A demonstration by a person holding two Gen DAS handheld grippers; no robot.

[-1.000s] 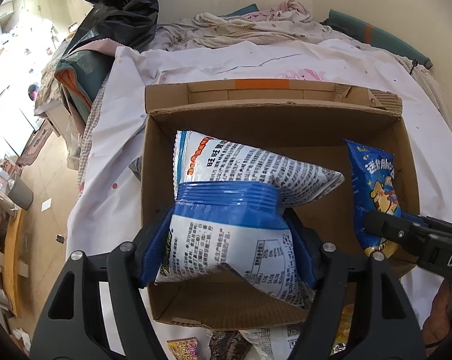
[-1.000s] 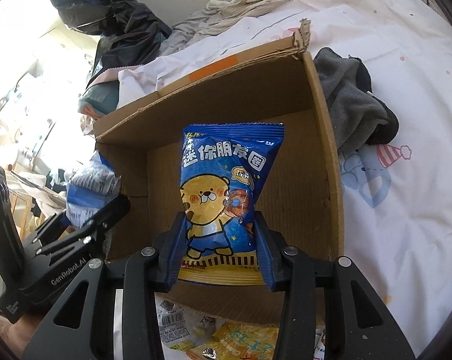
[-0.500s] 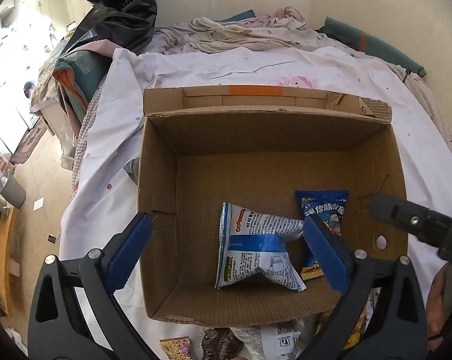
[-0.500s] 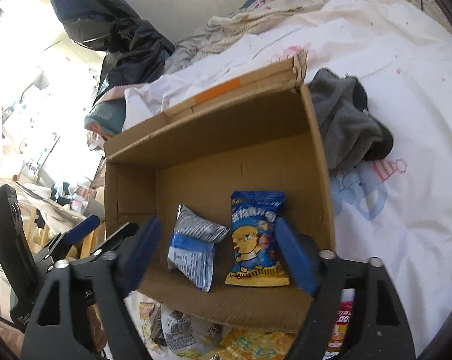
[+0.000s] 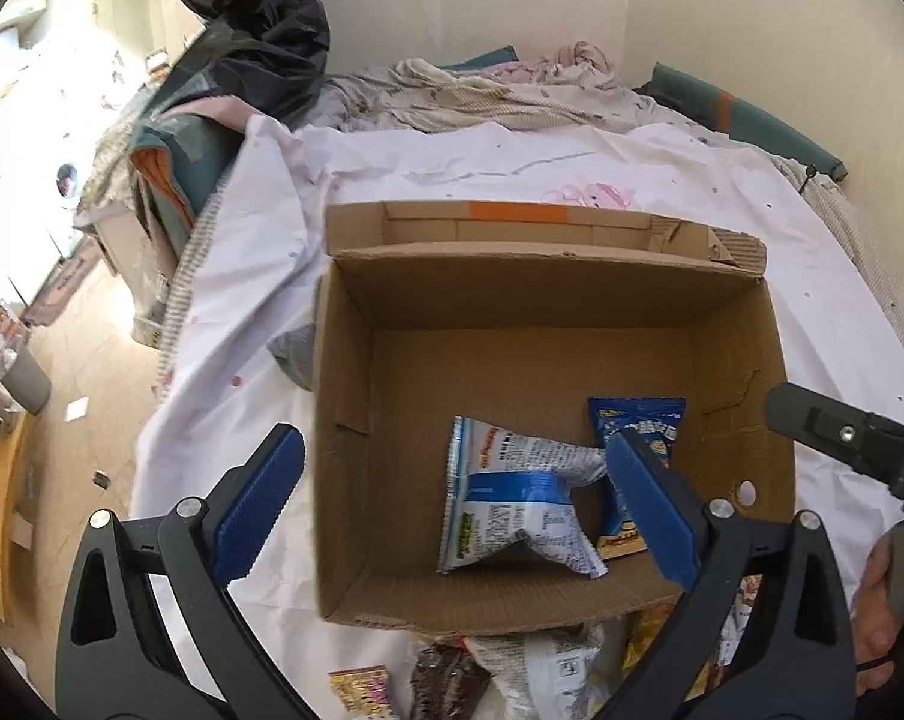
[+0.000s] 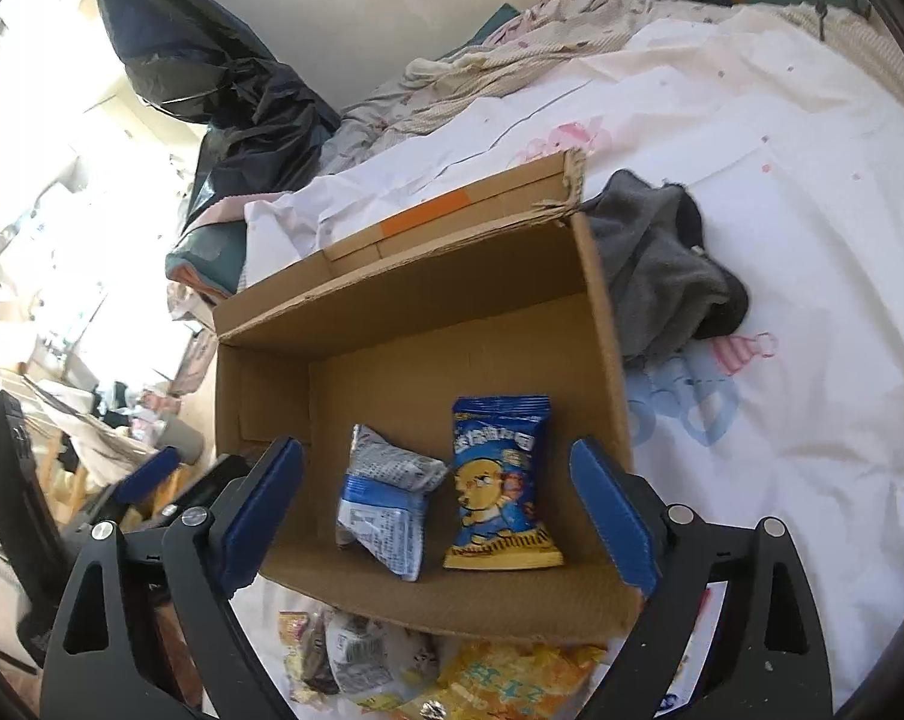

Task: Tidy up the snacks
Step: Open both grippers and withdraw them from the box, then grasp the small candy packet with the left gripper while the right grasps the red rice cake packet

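Note:
An open cardboard box sits on a white sheet. Two snack bags lie on its floor near the front wall. One is a crumpled white-and-blue bag. To its right is a blue bag with a yellow bear. My left gripper hangs open above the white-and-blue bag, clear of it. My right gripper hovers above both bags with its jaws opening and nothing pressed between them. Each gripper shows at the edge of the other's view.
Several loose snack packets lie on the sheet in front of the box. A grey garment is bunched against the box's right wall. Rumpled bedding and a black plastic bag lie behind. The bed edge and floor are at the left.
Both grippers opened and let their bags fall into the box: the left dropped the white-and-blue bag, the right the blue bear bag. Both have since risen and pulled back slightly.

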